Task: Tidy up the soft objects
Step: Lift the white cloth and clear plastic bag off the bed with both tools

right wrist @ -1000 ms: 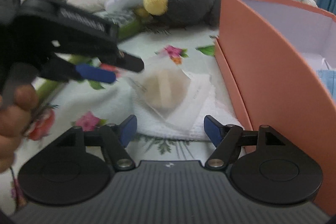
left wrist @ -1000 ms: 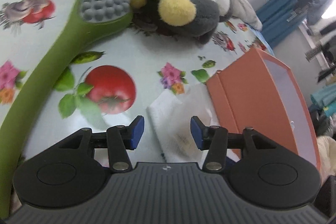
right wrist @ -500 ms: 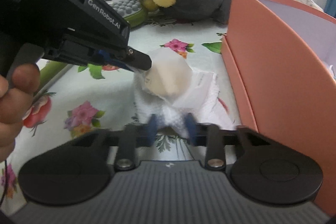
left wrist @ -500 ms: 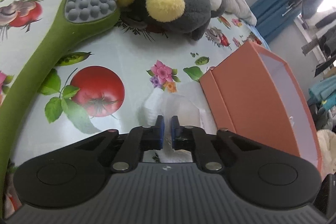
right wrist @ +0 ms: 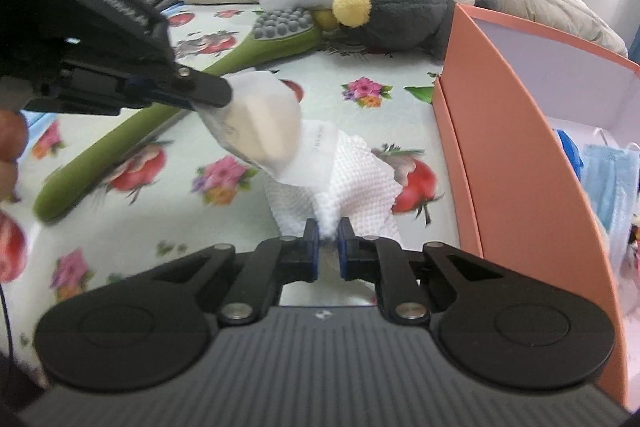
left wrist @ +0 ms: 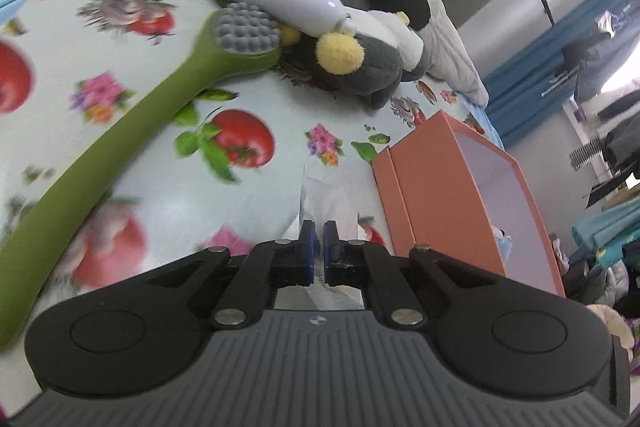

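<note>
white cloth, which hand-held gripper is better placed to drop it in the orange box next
Right, probably. The right hand-held gripper is shut on the white cloth and sits right beside the orange box. The left hand-held gripper pinches only the clear packet, farther from the box.

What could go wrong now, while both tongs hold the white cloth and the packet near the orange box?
1. The right tongs pinch only a small edge of the cloth; it may slip out.
2. The left tongs hold the packet by one corner, so it could tear or drop.
3. The box wall stands close on the right; the cloth may catch on its rim.
</note>
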`<state>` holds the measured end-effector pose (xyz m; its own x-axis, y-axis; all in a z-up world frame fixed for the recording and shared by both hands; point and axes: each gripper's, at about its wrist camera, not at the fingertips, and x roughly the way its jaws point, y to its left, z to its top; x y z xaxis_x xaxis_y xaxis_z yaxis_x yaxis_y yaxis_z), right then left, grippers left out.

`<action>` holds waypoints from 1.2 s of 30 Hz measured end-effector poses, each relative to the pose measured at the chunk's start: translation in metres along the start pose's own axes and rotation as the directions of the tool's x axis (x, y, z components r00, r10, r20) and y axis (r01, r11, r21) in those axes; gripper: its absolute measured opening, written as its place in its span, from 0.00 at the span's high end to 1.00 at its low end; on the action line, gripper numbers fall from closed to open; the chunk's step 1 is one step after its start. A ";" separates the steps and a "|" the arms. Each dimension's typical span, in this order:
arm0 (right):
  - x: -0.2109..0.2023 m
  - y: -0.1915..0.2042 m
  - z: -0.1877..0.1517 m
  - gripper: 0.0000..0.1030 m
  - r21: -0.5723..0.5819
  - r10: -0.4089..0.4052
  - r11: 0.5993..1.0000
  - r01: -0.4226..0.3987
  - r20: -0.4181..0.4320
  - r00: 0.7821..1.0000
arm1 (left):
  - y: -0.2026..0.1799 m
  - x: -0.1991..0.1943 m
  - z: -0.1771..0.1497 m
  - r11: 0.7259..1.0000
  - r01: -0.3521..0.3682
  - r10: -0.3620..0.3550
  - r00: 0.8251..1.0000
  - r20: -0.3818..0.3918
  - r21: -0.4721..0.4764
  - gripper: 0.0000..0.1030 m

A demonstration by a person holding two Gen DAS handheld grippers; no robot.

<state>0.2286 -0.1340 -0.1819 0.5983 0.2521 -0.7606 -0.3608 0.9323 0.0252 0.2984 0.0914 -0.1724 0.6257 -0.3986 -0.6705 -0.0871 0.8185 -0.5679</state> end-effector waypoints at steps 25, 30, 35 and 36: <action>-0.063 0.013 -0.058 0.60 0.015 0.063 0.998 -0.062 -0.084 0.994 | 0.033 -0.089 -0.124 0.979 -0.205 0.205 0.979 -0.020 -0.004 0.51; -0.044 0.014 -0.053 0.56 0.003 0.060 0.998 -0.060 -0.081 0.995 | 0.018 -0.090 -0.123 0.983 -0.179 0.180 0.984 -0.018 0.048 0.51; -0.022 0.017 -0.060 0.56 -0.037 0.031 0.999 -0.036 -0.125 0.992 | 0.009 -0.088 -0.123 0.975 -0.206 0.207 0.978 -0.005 0.081 0.51; -0.021 0.018 -0.061 0.56 -0.050 0.034 0.998 -0.040 -0.112 0.993 | 0.007 -0.089 -0.122 0.976 -0.204 0.205 0.979 -0.004 0.082 0.49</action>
<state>0.1659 -0.1388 -0.2049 0.5017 0.2535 -0.8271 -0.4199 0.9073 0.0234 0.1474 0.0822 -0.1757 0.5913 -0.2243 -0.7746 -0.1487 0.9138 -0.3781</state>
